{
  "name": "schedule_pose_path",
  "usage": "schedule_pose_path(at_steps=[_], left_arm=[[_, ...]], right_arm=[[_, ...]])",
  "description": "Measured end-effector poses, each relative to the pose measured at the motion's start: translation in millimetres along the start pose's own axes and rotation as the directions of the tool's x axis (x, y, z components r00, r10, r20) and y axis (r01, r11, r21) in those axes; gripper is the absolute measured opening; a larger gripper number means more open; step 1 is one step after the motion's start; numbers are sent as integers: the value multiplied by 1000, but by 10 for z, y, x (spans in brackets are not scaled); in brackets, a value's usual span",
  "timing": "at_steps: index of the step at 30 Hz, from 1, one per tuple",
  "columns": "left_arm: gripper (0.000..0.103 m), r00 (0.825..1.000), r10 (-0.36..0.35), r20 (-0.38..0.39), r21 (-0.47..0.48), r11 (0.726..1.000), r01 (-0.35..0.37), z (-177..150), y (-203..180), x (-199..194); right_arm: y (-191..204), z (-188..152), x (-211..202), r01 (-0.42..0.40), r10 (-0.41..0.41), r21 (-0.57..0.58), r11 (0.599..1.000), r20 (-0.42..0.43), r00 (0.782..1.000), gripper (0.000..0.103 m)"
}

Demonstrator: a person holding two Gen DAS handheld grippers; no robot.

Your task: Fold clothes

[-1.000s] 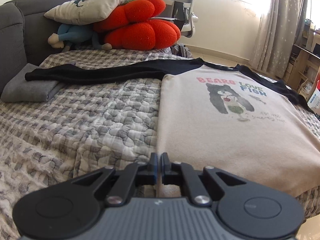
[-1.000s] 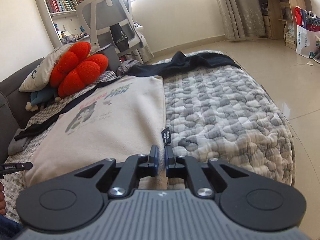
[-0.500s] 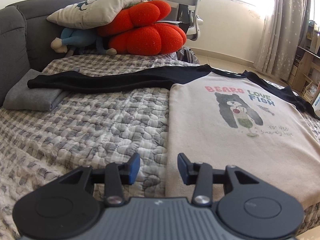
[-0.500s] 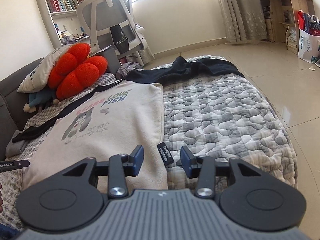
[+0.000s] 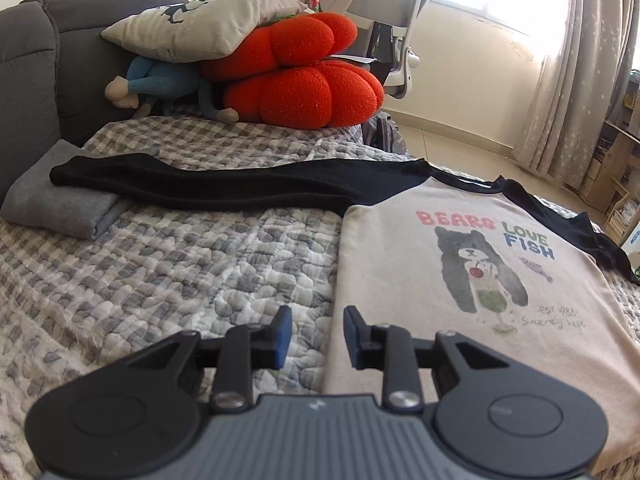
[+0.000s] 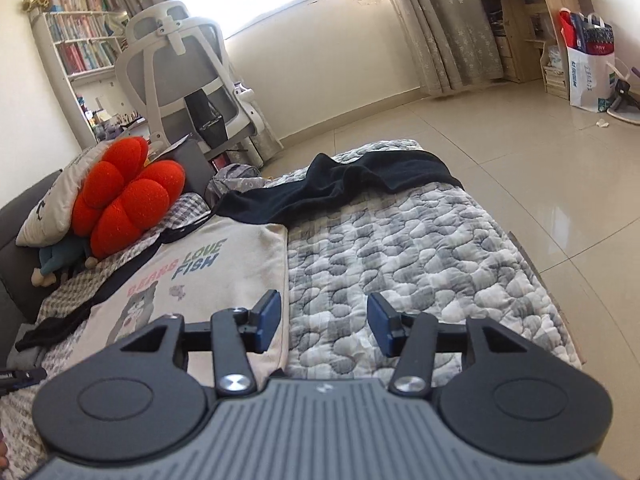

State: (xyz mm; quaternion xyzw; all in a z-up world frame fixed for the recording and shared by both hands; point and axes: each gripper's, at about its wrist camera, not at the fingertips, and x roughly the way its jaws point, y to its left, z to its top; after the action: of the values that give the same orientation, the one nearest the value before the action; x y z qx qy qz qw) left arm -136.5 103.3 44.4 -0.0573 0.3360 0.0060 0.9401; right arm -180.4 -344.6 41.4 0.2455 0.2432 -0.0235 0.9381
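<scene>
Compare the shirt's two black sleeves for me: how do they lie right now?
The left sleeve lies stretched out straight and flat, its cuff resting on a folded grey cloth. The right sleeve lies crumpled and bunched, reaching toward the quilt's far corner. Both are black, still unfolded, spread outward from the beige shirt body, and neither claw touches them.

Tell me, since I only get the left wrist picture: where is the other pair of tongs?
Observer: The right tongs hang open across the side edge of the beige long-sleeved bear-print shirt. One finger is over the shirt, the other over the grey pebble-pattern quilt.
Visitor: How does the shirt's far black sleeve lie?
Observer: The far black sleeve lies bunched, reaching the quilt's far edge.
Visitor: Anything on the floor?
Observer: A white shopping bag stands on the shiny tiled floor.
</scene>
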Motion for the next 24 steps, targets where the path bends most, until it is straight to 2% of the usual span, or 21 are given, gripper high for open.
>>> schedule_pose_path(at_steps=[1, 6, 7, 8, 13, 16, 19, 21, 22, 23, 24], left_arm=[[47, 1000, -9, -11, 0, 1000, 9, 39, -46, 66], [52, 1000, -21, -22, 42, 999, 22, 231, -301, 392], [58, 1000, -15, -24, 50, 999, 17, 269, -343, 465], [60, 1000, -6, -30, 55, 998, 8, 308, -379, 544], [62, 998, 33, -57, 49, 998, -30, 348, -475, 895], [72, 999, 42, -16, 82, 996, -40, 258, -551, 976], [74, 999, 45, 16, 96, 994, -46, 200, -578, 966], [74, 999, 32, 15, 86, 996, -33, 202, -546, 974], [75, 999, 28, 18, 87, 996, -30, 198, -542, 975], [75, 999, 25, 20, 89, 996, -26, 195, -537, 977], [75, 1000, 21, 22, 91, 996, -23, 191, -533, 978]], right_arm=[[-59, 46, 66, 1, -1, 38, 999, -1, 1000, 53], [-354, 278, 395, 4, -3, 229, 974, -3, 1000, 55], [-413, 324, 461, 5, -4, 266, 964, -4, 1000, 56], [-472, 370, 527, 5, -4, 303, 953, -5, 1000, 58], [-768, 602, 856, 9, -6, 479, 878, -8, 1000, 63], [-915, 689, 1012, 2, -7, 569, 823, 6, 1000, 63], [-1011, 698, 1102, -20, -11, 635, 772, 45, 999, 64], [-1029, 742, 1169, -15, -25, 632, 774, 55, 998, 64], [-1011, 770, 1192, -2, -43, 612, 791, 59, 997, 64], [-984, 794, 1205, 18, -65, 591, 806, 58, 996, 59], [-969, 808, 1207, 38, -88, 579, 814, 58, 994, 45]])
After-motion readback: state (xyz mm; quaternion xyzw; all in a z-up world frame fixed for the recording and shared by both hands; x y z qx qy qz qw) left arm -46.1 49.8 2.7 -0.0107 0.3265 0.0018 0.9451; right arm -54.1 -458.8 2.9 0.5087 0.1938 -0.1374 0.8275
